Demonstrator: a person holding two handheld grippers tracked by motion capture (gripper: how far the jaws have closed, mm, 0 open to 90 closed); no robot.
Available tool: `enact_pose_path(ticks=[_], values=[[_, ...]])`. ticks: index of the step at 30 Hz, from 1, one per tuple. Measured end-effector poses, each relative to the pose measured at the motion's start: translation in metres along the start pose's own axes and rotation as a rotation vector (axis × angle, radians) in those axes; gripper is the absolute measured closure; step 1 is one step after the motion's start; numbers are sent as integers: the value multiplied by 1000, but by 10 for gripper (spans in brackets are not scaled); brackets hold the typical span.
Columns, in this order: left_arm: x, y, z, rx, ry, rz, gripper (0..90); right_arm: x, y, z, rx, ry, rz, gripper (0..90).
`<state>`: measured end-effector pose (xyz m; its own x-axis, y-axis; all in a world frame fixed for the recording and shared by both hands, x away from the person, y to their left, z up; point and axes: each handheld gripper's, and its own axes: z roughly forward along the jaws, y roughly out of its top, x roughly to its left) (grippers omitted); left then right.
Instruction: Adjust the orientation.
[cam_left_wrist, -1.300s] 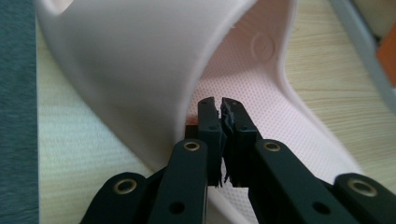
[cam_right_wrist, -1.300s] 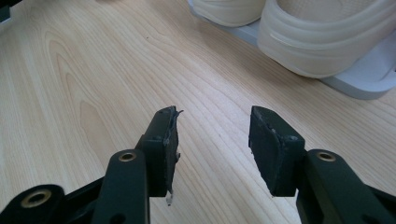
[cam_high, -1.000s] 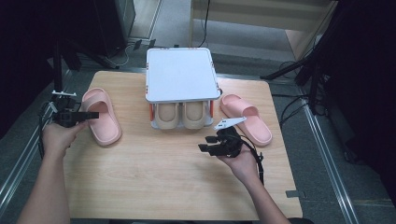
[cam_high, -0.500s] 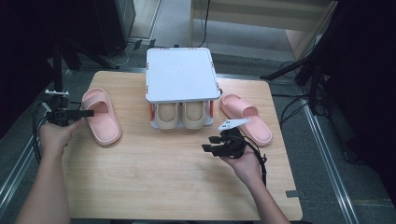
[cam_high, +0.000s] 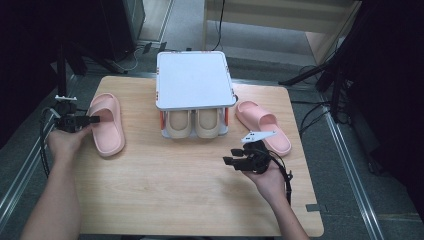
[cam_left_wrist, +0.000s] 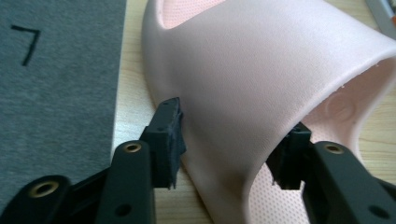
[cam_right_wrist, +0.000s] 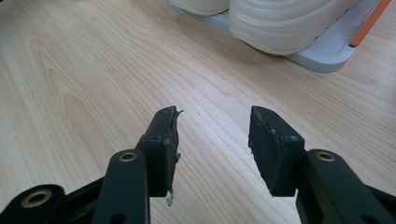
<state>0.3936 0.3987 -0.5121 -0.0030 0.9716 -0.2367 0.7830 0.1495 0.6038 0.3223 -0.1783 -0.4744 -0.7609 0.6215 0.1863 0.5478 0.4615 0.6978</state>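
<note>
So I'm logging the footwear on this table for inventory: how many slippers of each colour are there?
Pink slippers: 2, one at the left gripper, one right of the rack
Beige slippers: 2, one pair on the rack's lower shelf
Total: 4

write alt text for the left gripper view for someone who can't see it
The left hand-held gripper has its two black jaws set around the arched strap of a pink slipper, one jaw outside the strap and one inside the opening. The slipper lies on a wooden table, with grey floor past the table's edge.
</note>
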Motion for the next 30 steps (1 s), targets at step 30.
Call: enact_pose_path(ticks=[30], values=[[-28, -19, -58, -25, -165, 97, 833, -2, 22, 9, -29, 57, -25, 530]])
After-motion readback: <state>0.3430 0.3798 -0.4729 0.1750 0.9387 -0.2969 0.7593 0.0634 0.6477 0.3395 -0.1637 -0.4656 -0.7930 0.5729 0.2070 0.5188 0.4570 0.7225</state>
